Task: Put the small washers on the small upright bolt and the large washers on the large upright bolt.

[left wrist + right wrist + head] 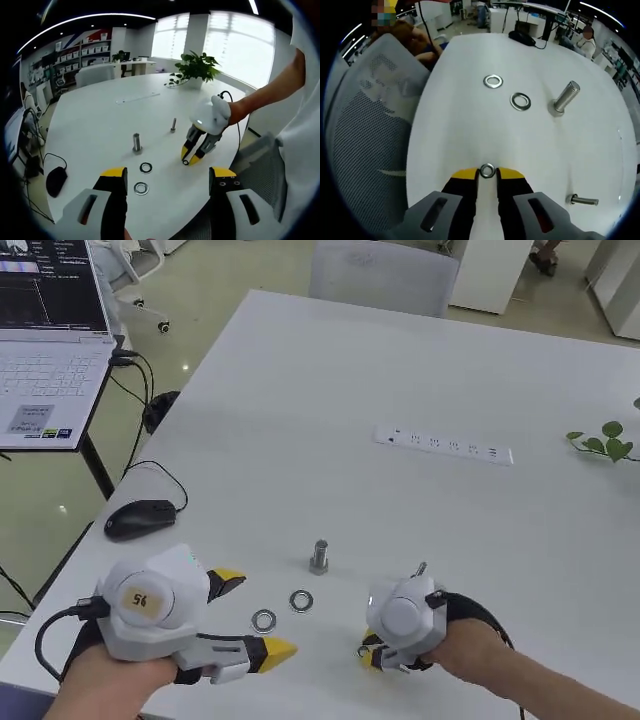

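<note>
Two large washers (301,600), one small washer (487,171).

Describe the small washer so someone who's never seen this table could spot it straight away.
On the white table, look at the near edge, right of the large upright bolt. The small washer is pinched between the yellow tips of the right tongs, while the two large washers lie loose.

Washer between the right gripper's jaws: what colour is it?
Silver, bare metal; the washer shows best in the right gripper view.
</note>
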Available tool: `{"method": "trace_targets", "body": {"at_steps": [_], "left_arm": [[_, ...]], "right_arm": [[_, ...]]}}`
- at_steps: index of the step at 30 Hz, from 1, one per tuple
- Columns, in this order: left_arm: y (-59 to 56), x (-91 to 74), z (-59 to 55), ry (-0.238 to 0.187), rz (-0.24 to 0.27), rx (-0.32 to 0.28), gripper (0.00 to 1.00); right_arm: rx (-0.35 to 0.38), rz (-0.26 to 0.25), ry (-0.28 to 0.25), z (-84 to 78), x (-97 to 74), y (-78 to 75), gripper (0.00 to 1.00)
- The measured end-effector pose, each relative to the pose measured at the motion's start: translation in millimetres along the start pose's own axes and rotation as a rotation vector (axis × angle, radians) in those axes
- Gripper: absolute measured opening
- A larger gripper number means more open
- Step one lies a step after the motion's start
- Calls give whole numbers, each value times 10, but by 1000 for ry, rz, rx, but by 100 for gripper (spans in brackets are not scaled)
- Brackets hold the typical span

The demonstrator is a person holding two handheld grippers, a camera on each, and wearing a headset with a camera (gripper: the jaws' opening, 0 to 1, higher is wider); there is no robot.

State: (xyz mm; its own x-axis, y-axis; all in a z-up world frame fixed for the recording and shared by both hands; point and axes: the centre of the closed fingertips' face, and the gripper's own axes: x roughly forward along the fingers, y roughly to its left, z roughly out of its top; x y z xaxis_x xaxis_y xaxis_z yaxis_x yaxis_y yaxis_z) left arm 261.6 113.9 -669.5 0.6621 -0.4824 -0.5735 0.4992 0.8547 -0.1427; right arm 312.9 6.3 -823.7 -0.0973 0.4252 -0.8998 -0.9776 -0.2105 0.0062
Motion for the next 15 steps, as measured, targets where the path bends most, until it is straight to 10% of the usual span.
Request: {"method": "trace_targets", "body": {"at_steps": [15], "left_arm": [[-10, -12, 4, 2, 6, 1, 65]], "right_arm": [[24, -7, -28, -14, -16, 15, 13]]}}
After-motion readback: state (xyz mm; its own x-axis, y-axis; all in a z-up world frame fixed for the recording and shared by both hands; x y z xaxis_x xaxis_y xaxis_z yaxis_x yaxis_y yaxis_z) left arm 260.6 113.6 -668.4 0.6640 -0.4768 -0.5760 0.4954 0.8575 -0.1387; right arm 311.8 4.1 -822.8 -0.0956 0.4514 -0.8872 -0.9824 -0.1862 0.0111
